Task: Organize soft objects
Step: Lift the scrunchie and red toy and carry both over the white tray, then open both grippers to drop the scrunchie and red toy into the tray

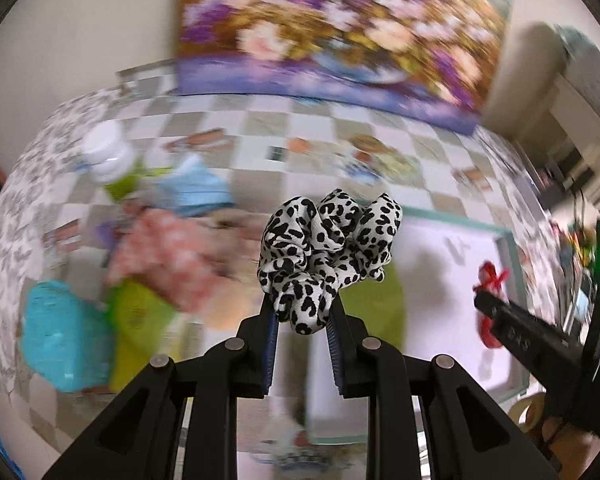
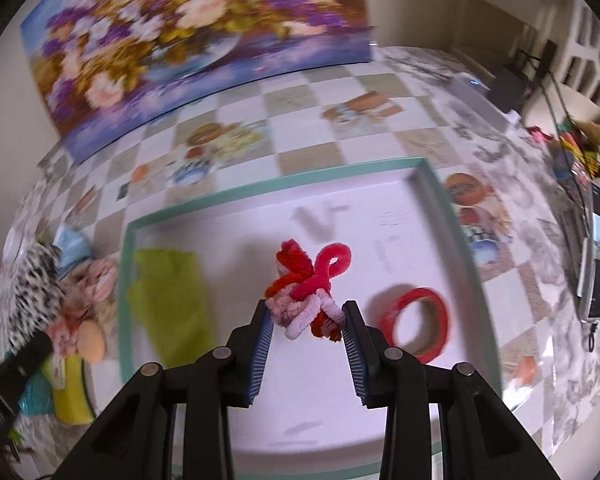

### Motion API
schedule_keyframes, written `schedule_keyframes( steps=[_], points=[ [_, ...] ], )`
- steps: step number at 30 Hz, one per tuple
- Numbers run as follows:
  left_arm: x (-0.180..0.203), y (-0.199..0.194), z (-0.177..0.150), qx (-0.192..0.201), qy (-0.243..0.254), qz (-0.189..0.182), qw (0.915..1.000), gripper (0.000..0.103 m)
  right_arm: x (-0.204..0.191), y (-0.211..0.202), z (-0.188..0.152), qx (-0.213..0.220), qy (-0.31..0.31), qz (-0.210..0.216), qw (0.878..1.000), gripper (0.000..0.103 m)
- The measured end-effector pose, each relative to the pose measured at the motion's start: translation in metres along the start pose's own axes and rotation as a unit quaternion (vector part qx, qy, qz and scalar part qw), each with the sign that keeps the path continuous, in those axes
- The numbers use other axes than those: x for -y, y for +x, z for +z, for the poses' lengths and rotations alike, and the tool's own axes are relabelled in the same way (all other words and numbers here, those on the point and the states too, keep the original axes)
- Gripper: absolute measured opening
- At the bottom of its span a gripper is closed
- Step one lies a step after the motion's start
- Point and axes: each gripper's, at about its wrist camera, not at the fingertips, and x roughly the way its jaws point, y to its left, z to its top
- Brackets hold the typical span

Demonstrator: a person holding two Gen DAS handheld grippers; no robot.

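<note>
My left gripper [image 1: 304, 312] is shut on a black-and-white leopard-print scrunchie [image 1: 328, 252], held above the table near the left edge of a white tray with a teal rim [image 1: 452, 220]. My right gripper [image 2: 306, 316] is shut on a bundle of red and pink fuzzy pipe cleaners [image 2: 308, 284], hanging over the middle of the tray [image 2: 276, 188]. A lime green cloth [image 2: 168, 300] lies in the tray's left part. From the left wrist, the right gripper's finger [image 1: 516, 332] shows at the right with the red bundle [image 1: 490, 280].
A roll of red tape [image 2: 416, 324] lies in the tray's right part. Left of the tray sits a blurred pile: a pink patterned cloth [image 1: 168, 256], a turquoise cloth [image 1: 60, 340], a light blue mask [image 1: 196, 192], a white bottle [image 1: 108, 152]. A floral painting [image 1: 332, 36] leans at the back.
</note>
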Motion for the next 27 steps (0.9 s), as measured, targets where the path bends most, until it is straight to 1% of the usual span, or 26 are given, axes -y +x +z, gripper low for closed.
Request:
schedule_keyframes(
  steps=[5,9,14,19,21,22,23,24,26,27],
  points=[
    [0.036,0.013,-0.001,-0.012,0.039,-0.018,0.9990,0.024,0.027,0.008,0.005,-0.008,0.029,-0.006,1.000,0.037],
    [0.055,0.026,-0.001,-0.020,0.057,-0.019,0.9980,0.024,0.042,0.010,0.008,-0.001,0.047,-0.007,0.999,0.037],
    [0.077,0.043,0.001,-0.023,0.075,-0.024,0.9966,0.025,0.048,0.016,0.012,0.002,0.053,-0.005,0.999,0.038],
    [0.093,0.054,0.004,-0.021,0.088,-0.031,0.9954,0.025,0.045,0.015,0.015,0.013,0.043,0.003,0.999,0.039],
    [0.097,0.053,0.005,-0.017,0.091,-0.034,0.9952,0.031,0.044,0.011,0.016,0.020,0.043,0.006,0.999,0.039],
    [0.097,0.052,0.005,-0.014,0.091,-0.035,0.9951,0.039,0.044,0.010,0.017,0.022,0.044,0.005,0.999,0.039],
    [0.097,0.050,0.006,-0.011,0.091,-0.036,0.9951,0.043,0.044,0.009,0.017,0.024,0.044,0.003,0.999,0.039],
    [0.097,0.047,0.007,-0.007,0.091,-0.036,0.9951,0.044,0.044,0.008,0.018,0.024,0.044,0.000,0.999,0.041],
    [0.095,0.043,0.009,-0.004,0.091,-0.034,0.9953,0.051,0.043,0.007,0.018,0.023,0.044,-0.001,0.999,0.044],
    [0.093,0.040,0.010,-0.001,0.088,-0.031,0.9956,0.051,0.043,0.007,0.018,0.021,0.043,-0.001,0.999,0.045]
  ],
)
